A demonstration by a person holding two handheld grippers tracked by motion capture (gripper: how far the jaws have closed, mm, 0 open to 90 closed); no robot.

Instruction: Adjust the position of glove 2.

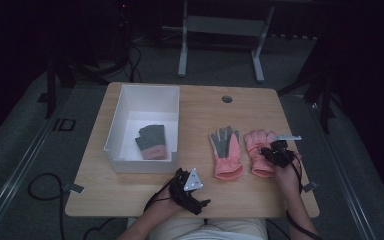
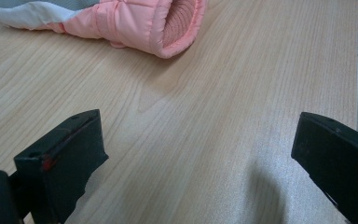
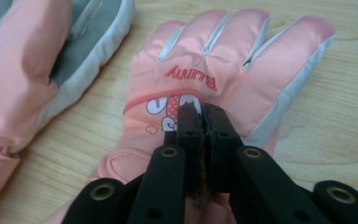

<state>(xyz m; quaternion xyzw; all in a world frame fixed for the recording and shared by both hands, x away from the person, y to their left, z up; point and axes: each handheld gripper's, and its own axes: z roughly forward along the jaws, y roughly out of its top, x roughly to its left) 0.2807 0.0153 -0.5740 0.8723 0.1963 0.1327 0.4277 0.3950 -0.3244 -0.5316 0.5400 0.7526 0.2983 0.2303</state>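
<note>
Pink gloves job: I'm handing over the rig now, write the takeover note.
Right gripper: jaws shut, pinching the back fabric of the right-hand pink glove, which lies flat on the table.
Left gripper: open, holding nothing, resting near the table's front edge.
Other pink glove: palm up on the table, beside the pinched one.
White bin: holds one grey glove.
Done: grip taken on one pink glove.
Left: probably lift it into the bin, then the other pink glove.
</note>
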